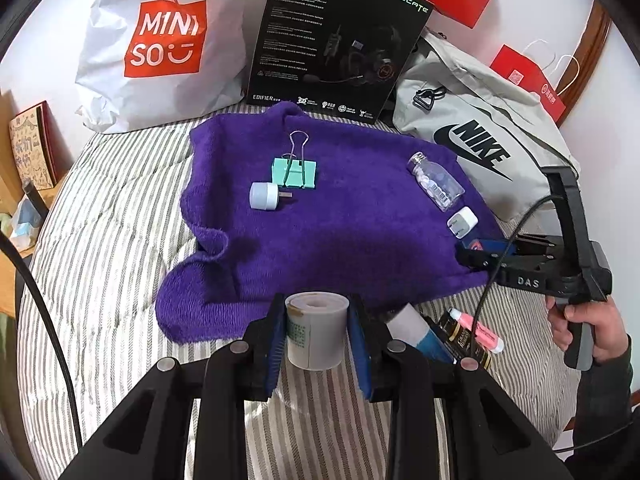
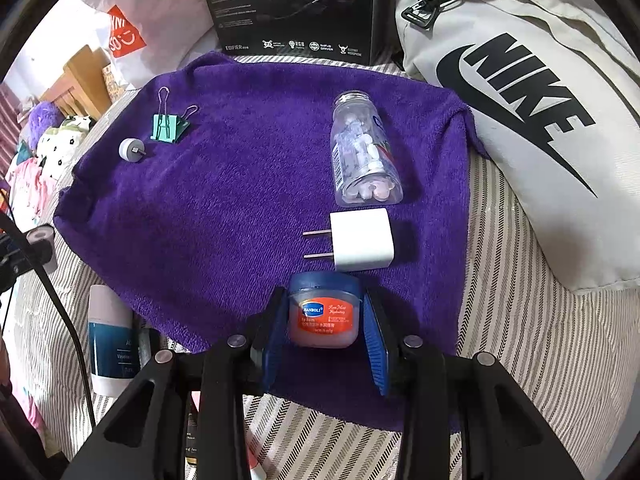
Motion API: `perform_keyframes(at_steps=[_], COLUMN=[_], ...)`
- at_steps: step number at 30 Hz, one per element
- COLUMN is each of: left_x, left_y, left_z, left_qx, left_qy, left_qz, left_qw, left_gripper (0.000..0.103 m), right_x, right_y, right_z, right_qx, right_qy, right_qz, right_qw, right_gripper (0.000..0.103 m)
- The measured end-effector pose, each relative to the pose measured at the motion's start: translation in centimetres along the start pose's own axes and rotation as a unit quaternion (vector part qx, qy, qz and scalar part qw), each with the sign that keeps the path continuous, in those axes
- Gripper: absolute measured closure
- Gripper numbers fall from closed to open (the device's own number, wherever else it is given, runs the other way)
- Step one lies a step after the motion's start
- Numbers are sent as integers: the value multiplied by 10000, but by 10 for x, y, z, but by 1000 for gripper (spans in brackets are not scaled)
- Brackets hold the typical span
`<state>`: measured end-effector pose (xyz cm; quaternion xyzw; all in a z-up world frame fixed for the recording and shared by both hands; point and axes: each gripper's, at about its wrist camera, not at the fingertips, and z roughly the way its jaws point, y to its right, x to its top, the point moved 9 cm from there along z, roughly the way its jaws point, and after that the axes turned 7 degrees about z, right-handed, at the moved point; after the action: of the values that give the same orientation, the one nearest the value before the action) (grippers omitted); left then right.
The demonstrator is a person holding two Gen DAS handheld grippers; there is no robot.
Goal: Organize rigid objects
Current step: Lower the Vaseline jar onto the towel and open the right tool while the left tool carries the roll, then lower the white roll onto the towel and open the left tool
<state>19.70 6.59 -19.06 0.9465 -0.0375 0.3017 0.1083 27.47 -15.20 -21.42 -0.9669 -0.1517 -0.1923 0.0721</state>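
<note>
My left gripper [image 1: 316, 332] is shut on a roll of label tape [image 1: 315, 330] above the striped bed, just short of the purple towel [image 1: 340, 216]. My right gripper [image 2: 324, 320] is shut on a small lip balm jar [image 2: 323, 310] with a blue lid, over the towel's [image 2: 240, 184] near edge; it also shows in the left wrist view [image 1: 480, 258]. On the towel lie a green binder clip [image 1: 295, 170], a round plug light [image 1: 264, 196], a clear pill bottle [image 2: 364, 156] and a white charger plug [image 2: 360, 240].
Beside the towel on the striped bedding [image 1: 100, 240] lie a white-and-blue tube [image 2: 110, 344], a pink marker [image 1: 478, 330] and a dark box [image 1: 460, 334]. A Nike bag [image 2: 540, 120], a black headset box [image 1: 332, 40] and a Miniso bag [image 1: 160, 40] stand behind.
</note>
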Motion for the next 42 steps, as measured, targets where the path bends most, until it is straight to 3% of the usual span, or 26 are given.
perform_keyframes(at_steps=[9, 26, 30, 42], left_x=[17, 44, 50, 48], left_y=[-2, -28, -32, -32], left_z=[15, 65, 72, 80], left_qx=[72, 371, 723, 1075], left_qy=[23, -54, -139, -289], left_qz=[-42, -162, 8, 279], left_qw=[10000, 9992, 9973, 9934], left_gripper=[75, 75, 75, 75], right_x=[-2, -11, -12, -12], right_y=[2, 10, 10, 10], right_z=[-6, -30, -30, -31], right_qx=[87, 228, 239, 225], right_qy=[-81, 327, 372, 415], right_qz=[11, 271, 296, 302], right_qw=[9999, 9988, 9986, 9984], right_gripper=[59, 55, 55, 55])
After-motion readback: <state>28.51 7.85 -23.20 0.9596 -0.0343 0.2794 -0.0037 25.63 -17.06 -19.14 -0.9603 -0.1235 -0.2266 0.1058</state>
